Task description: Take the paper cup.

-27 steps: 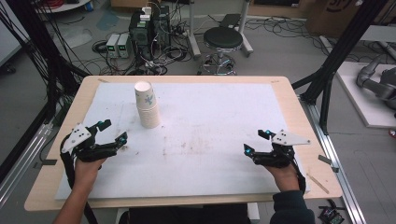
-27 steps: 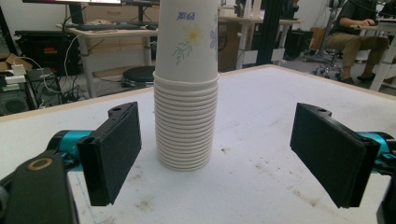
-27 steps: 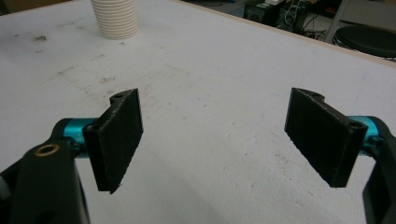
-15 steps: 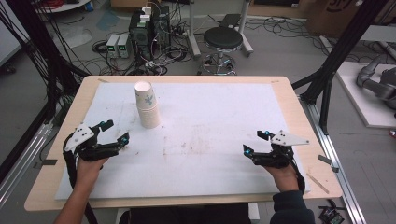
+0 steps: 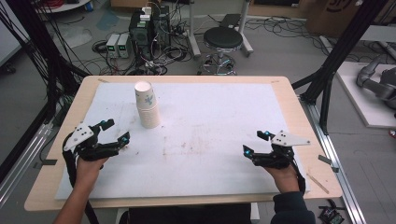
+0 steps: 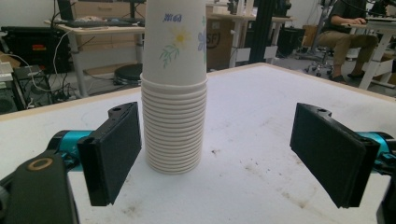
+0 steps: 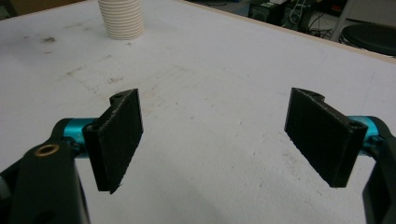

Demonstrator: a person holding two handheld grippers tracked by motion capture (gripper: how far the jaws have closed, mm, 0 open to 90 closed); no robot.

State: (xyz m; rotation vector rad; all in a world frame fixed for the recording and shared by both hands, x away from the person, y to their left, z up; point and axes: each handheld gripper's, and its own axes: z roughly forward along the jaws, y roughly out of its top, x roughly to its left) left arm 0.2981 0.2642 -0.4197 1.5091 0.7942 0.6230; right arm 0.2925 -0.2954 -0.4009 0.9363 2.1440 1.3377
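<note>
Two grippers are sitting low over a white mat (image 5: 210,140) that is covering a wooden table (image 5: 299,116). A person is holding one in each hand, with the arms coming in from the near edge.

The left gripper (image 5: 114,131) is resting near the left side of the mat. Its jaws are standing wide apart and are holding nothing. In the left gripper view, the left gripper (image 6: 215,154) is pointing at a stack of paper cups (image 6: 175,88) — the stack is showing between the two black jaws but farther back, closer to the left jaw, and not touching either one. The top cup is showing a little flower print.

From the high view, the stack of paper cups (image 5: 146,105) is standing upright on the far left part of the mat, a little beyond the left gripper and to its right.

The right gripper (image 5: 254,143) is sitting near the right side of the mat, well apart from the cups. Its jaws are also spread wide and are gripping nothing. In the right gripper view, the right gripper (image 7: 212,140) is looking across bare, smudged mat — the bottom of the cup stack (image 7: 121,18) is peeking in at the top left corner, far away.

Beyond the table, a round black stool (image 5: 223,39) is standing on the floor beside some boxes with tangled wires (image 5: 149,28).
</note>
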